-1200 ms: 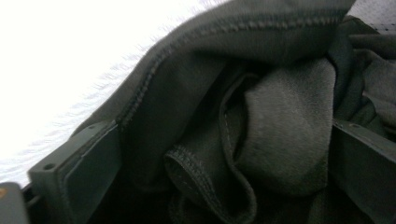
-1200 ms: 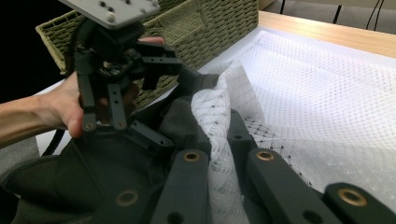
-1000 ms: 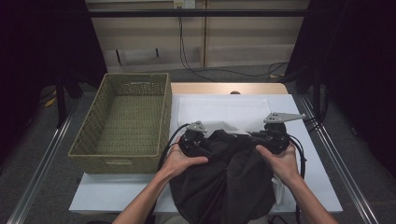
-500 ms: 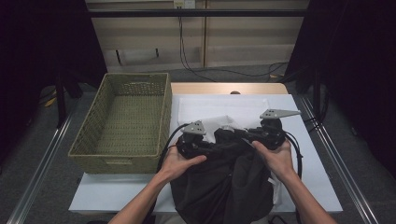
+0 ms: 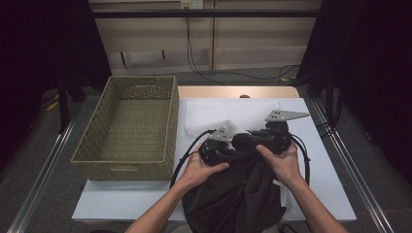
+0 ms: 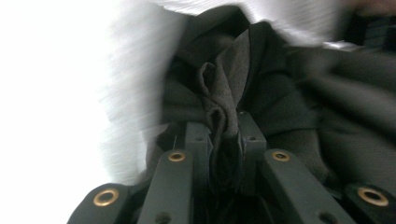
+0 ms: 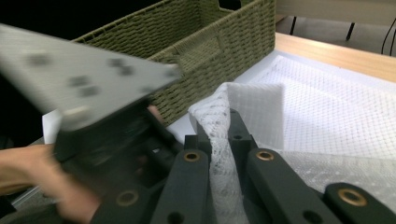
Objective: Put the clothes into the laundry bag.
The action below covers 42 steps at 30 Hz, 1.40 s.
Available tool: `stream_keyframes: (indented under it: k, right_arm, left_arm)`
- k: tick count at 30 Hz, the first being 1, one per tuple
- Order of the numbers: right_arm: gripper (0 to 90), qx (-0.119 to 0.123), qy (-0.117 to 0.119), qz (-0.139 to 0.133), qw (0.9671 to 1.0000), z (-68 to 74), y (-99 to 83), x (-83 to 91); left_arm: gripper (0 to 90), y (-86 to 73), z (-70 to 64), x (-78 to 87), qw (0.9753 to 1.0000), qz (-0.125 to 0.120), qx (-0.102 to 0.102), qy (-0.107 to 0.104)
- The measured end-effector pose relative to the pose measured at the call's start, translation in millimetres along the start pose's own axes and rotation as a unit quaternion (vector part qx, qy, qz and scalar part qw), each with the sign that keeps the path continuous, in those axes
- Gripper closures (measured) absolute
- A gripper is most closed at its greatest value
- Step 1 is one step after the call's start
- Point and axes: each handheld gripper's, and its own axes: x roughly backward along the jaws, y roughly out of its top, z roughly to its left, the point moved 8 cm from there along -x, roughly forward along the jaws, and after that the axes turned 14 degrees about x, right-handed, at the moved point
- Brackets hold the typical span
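A dark garment point(image 5: 238, 194) lies bunched at the table's near edge, partly over a white mesh bag point(image 5: 214, 114). My left gripper point(image 5: 227, 147) is shut on a fold of the dark cloth point(image 6: 280, 93), which stands up between the jaws of my left gripper point(image 6: 224, 135). Just right of it, my right gripper point(image 5: 266, 135) is shut on a pinch of the white mesh point(image 7: 327, 116); the netting runs up between the jaws of my right gripper point(image 7: 219, 126). The two grippers sit close together over the top edge of the garment.
A woven green basket point(image 5: 121, 159) stands at the table's left, close beside the mesh; it appears as the woven wall point(image 7: 201, 42) in the right gripper view. The left gripper's grey plate point(image 7: 79, 79) crosses that view. White table surface point(image 5: 320, 160) lies to the right.
Both grippers have drawn closer together and shifted slightly away from the person, lifting the garment's top edge with them.
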Motion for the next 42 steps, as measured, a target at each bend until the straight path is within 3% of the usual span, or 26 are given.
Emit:
stream_keyframes:
  k: [1, 2, 3, 5, 8, 10, 11, 16, 20, 25, 26, 29, 30, 32, 33, 34, 36, 42]
  right_arm:
    - [88.6, 0.0, 0.0, 0.0, 1.0, 0.0, 0.0, 0.0]
    - [88.7, 0.006, -0.003, 0.003, 1.0, 2.3, -1.8, 8.0]
    - [88.7, 0.006, -0.005, 0.003, 1.0, 2.8, -2.9, 11.1]
    - [88.7, 0.008, -0.008, 0.011, 0.9999, 4.9, -6.5, 17.4]
    - [88.6, 0.013, -0.01, 0.007, 0.9998, 8.4, -5.6, 24.7]
    - [88.7, 0.011, -0.012, 0.003, 0.9999, 8.2, -3.8, 25.8]
    - [88.7, 0.009, -0.011, 0.002, 0.9999, 7.8, -4.0, 25.4]
    - [88.7, 0.005, -0.005, 0.03, 0.9995, 8.2, -21.1, 13.3]
    - [88.6, 0.0, 0.003, 0.05, 0.9987, 10.5, -36.5, 5.4]
    - [88.7, -0.006, 0.004, 0.055, 0.9985, 8.8, -43.0, 3.7]
    - [88.7, -0.005, 0.004, 0.055, 0.9985, 7.4, -44.1, 4.2]
    - [88.6, -0.008, 0.002, 0.054, 0.9985, 6.5, -43.7, 6.0]
    - [88.7, -0.008, -0.002, 0.053, 0.9986, 4.4, -43.7, 7.8]
    - [88.7, -0.011, -0.004, 0.053, 0.9985, 2.2, -44.5, 9.1]
    - [88.7, -0.011, -0.004, 0.053, 0.9985, 2.2, -44.5, 9.1]
    - [88.7, -0.015, -0.007, 0.054, 0.9984, -1.7, -46.3, 9.4]
    - [88.7, -0.017, -0.005, 0.053, 0.9984, -2.7, -46.9, 9.4]
    - [88.5, -0.015, -0.005, 0.053, 0.9985, -3.0, -47.3, 8.3]
  left_arm:
    - [79.4, -1.2, 6.0, 1.1, 0.9999, -0.001, 0.006, 0.01]
    - [79.6, -0.8, 16.3, 5.6, 0.9993, -0.007, 0.017, 0.033]
    - [79.7, 1.4, 18.7, 7.0, 0.999, -0.022, 0.028, 0.026]
    - [80.0, 5.1, 21.7, 11.8, 0.998, -0.031, 0.031, 0.046]
    - [80.3, 11.4, 21.2, 17.6, 0.9967, -0.046, 0.029, 0.06]
    - [80.3, 15.6, 25.0, 22.3, 0.9957, -0.059, 0.041, 0.059]
    - [80.3, 16.8, 28.8, 24.6, 0.9946, -0.062, 0.044, 0.069]
    - [79.4, 0.5, 42.2, 16.2, 0.9946, -0.035, 0.051, 0.083]
    - [66.8, -9.2, 42.8, 16.7, 0.9948, -0.043, 0.076, 0.052]
    - [44.2, -6.5, 27.6, 31.9, 0.9965, -0.048, 0.058, 0.037]
    - [41.4, -5.1, 21.0, 38.9, 0.9969, -0.052, 0.043, 0.041]
    - [36.6, -3.7, 13.4, 45.2, 0.997, -0.06, 0.035, 0.033]
    - [36.3, -0.1, 9.0, 53.4, 0.9952, -0.081, 0.04, 0.038]
    - [36.7, 3.2, -0.4, 60.4, 0.9953, -0.09, 0.035, 0.007]
    - [36.6, 3.2, -0.4, 60.4, 0.9953, -0.09, 0.035, 0.007]
    - [36.3, 2.3, -11.3, 63.4, 0.9966, -0.078, 0.024, -0.013]
    - [35.6, -2.5, -22.1, 62.8, 0.9976, -0.062, 0.013, -0.028]
    - [24.6, -15.9, -44.4, 47.7, 0.9972, -0.039, -0.008, -0.063]
